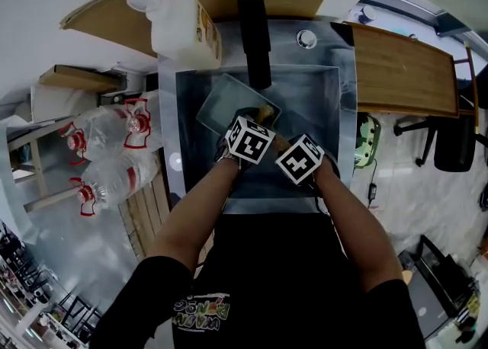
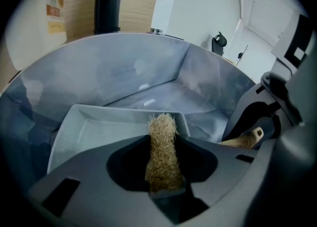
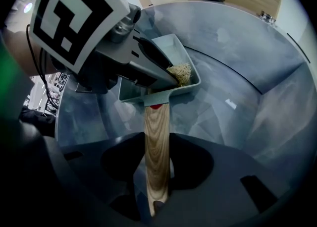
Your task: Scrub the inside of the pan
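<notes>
Stainless steel sink [image 1: 337, 115] set into a worktop, with wooden panels to the rear and right.

Nearest the person, the right tool [image 3: 157, 141] points steeply down. Its jaws are clamped on the wooden handle [image 3: 155, 117] of the pan [image 3: 181, 52].

Just left of it, touching or nearly so, the left tool [image 2: 163, 139] has its jaws closed on a tan fibrous scrubber [image 2: 162, 159]. The scrubber's free end projects past the jaw tips.

The pan (rectangular, pale grey) is inside the sink basin, handle towards the person. The scrubber tip is at the pan's interior by the handle-end wall. Contact cannot be confirmed.

Beyond the pan, a black faucet [image 1: 255, 39] stands at the rear edge of the sink. A white jug [image 1: 181, 31] stands on the worktop to the faucet's left.
</notes>
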`<state>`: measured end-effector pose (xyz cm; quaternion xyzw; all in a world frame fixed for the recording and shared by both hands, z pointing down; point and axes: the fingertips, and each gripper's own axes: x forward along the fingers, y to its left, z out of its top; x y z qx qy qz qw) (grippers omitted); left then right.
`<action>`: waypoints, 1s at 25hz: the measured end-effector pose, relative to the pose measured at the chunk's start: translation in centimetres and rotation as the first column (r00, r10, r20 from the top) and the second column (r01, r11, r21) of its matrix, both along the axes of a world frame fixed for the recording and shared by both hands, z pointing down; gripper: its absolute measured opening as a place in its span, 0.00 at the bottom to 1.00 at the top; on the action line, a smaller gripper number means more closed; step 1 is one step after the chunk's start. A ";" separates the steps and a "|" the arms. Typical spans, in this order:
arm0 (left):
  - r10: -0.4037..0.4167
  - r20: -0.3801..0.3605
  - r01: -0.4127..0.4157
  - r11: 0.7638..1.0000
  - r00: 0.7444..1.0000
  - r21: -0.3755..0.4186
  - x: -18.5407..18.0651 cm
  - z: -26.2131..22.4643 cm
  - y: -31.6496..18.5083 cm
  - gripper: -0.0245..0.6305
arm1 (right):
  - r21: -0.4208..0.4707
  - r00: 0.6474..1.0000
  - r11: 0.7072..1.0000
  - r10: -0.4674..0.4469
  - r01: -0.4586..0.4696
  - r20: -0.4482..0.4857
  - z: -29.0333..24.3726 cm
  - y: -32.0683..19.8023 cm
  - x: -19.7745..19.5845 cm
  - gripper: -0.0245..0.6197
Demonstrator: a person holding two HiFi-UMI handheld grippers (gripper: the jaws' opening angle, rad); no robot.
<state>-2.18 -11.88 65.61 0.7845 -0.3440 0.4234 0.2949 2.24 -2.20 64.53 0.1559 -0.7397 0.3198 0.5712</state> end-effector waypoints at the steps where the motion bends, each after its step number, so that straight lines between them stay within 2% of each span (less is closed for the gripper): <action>1: 0.010 0.010 -0.010 1.000 1.000 0.005 0.0 0.0 0.0 0.26 | -0.001 1.000 1.000 0.000 0.000 0.000 0.0 0.0 0.0 0.29; 4: 0.021 0.030 -0.022 1.000 0.999 0.017 -0.1 0.0 -0.4 0.26 | -0.003 1.000 1.000 0.001 -0.001 0.001 -0.2 0.0 0.0 0.29; 15: -0.037 0.090 0.030 0.997 0.995 0.074 -4.2 0.2 -3.0 0.26 | -0.015 1.000 1.000 0.010 -0.010 0.004 -0.1 0.0 0.0 0.28; 25: -0.076 0.186 0.047 0.987 0.980 0.152 -8.0 0.3 -5.2 0.26 | -0.026 1.000 1.000 0.015 -0.014 0.012 0.0 0.0 -0.1 0.28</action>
